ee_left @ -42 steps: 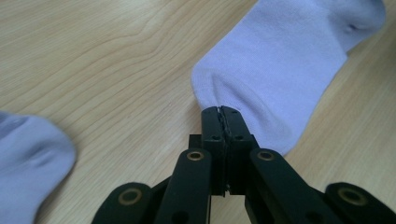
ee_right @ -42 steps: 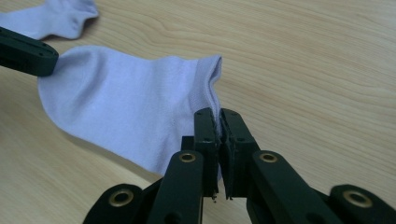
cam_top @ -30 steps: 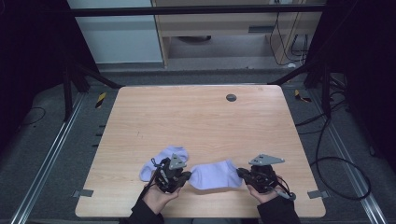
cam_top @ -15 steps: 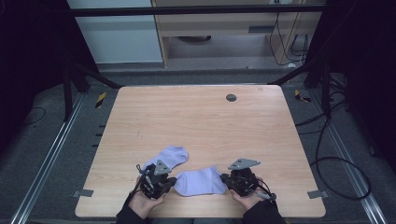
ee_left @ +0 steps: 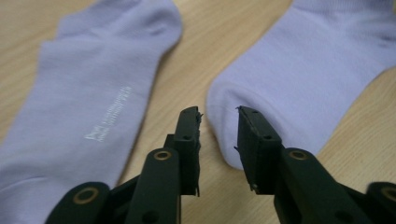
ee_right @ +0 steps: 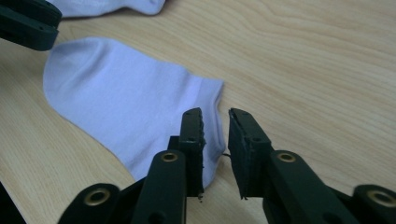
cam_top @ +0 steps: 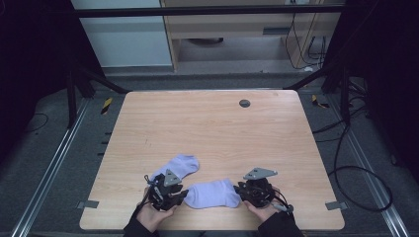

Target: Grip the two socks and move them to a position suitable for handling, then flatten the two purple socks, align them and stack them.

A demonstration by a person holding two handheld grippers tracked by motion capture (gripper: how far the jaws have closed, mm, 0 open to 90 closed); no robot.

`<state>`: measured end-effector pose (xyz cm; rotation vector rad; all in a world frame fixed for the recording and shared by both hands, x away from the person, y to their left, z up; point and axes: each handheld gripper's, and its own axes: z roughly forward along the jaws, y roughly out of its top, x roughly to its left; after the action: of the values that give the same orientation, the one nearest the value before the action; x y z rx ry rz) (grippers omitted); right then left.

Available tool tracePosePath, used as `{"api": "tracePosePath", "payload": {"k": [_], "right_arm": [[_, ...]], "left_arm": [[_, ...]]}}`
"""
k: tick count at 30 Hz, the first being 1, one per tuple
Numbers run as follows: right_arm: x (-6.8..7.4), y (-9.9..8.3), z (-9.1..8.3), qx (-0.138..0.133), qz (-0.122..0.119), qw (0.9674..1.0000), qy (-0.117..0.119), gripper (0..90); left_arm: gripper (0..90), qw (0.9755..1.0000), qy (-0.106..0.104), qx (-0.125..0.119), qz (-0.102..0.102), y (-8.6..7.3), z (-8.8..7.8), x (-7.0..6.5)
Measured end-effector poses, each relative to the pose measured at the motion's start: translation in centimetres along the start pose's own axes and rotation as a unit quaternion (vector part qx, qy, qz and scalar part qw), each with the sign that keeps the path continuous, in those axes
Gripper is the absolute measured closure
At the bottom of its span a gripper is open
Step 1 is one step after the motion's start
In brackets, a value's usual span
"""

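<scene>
Socks lie flat on the wooden surface [cam_top: 207, 123], not yet paired. The near lilac sock [cam_top: 213, 193] stretches sideways, toe by the left gripper [cam_top: 181, 193], cuff by the right gripper [cam_top: 239, 190]. Both grippers have just been opening, jaws apart, letting it go. The second sock [cam_top: 179, 165] lies just beyond its toe, slanting away.

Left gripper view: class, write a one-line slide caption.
Open hand-held gripper poised at the end of one lilac sock, a second sock lying flat beside it.
</scene>
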<state>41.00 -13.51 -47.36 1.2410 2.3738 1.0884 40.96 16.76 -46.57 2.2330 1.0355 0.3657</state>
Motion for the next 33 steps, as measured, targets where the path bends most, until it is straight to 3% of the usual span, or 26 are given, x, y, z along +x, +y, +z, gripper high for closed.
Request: {"api": "tracePosePath", "payload": {"k": [8, 18, 27, 33], "right_arm": [[-0.8, 0.8, -0.9, -0.032, 0.006, 0.9994, -0.011, 63.6], [-0.8, 2.7, -1.1, -0.066, 0.009, 0.9977, -0.015, 57.0], [0.4, 5.6, 1.2, -0.071, -0.001, 0.9975, -0.006, 53.7], [1.4, 7.5, 2.8, -0.071, -0.008, 0.9974, 0.001, 51.5]], "left_arm": [[55.5, 0.9973, 0.043, -0.048, -0.034, 0.0, -2.3, 2.9], [49.0, 0.9921, 0.079, -0.065, -0.073, -0.8, -3.6, 6.2], [47.3, 0.9867, 0.100, -0.064, -0.111, -2.3, -4.3, 9.2], [46.3, 0.9850, 0.106, -0.061, -0.122, -3.0, -4.6, 10.0]]}}
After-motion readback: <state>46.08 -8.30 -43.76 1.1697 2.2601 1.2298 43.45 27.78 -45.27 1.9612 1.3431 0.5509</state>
